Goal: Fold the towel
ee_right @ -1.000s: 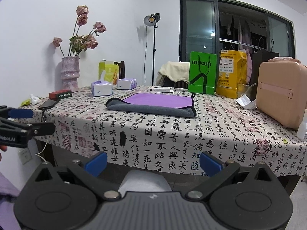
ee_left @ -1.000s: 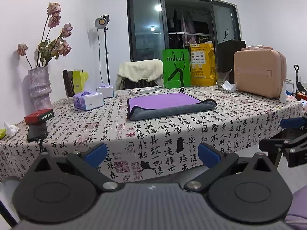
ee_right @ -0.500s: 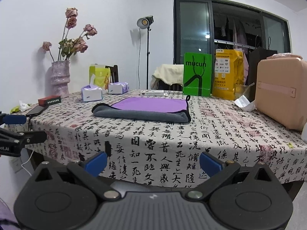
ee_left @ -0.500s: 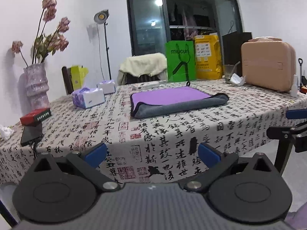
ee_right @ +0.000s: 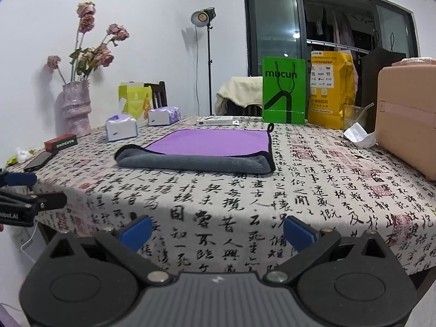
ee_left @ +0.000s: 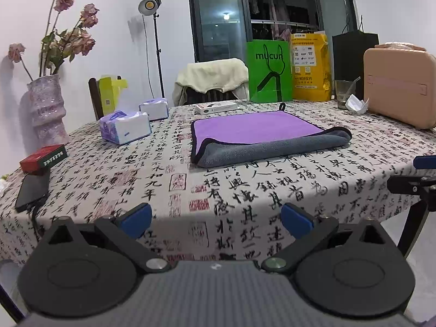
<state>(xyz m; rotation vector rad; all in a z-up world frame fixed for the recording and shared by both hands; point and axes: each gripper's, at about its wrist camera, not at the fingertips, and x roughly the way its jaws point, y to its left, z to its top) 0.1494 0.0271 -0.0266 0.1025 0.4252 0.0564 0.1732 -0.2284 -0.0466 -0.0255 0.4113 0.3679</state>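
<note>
One towel (ee_left: 261,136) lies flat mid-table on the patterned tablecloth (ee_left: 272,188), purple face up with a grey band rolled along its near edge, long axis running left to right across both views. It sits ahead of both sets of jaws, well apart from them, past the table's near edge. From left: one vase (ee_left: 46,109), two tissue packs (ee_left: 125,126), one green bag (ee_left: 269,72), one pink case (ee_left: 400,87). The left gripper (ee_left: 215,218) and right gripper (ee_right: 216,231) both stand wide and empty; neither looks clearly nearer.
</note>
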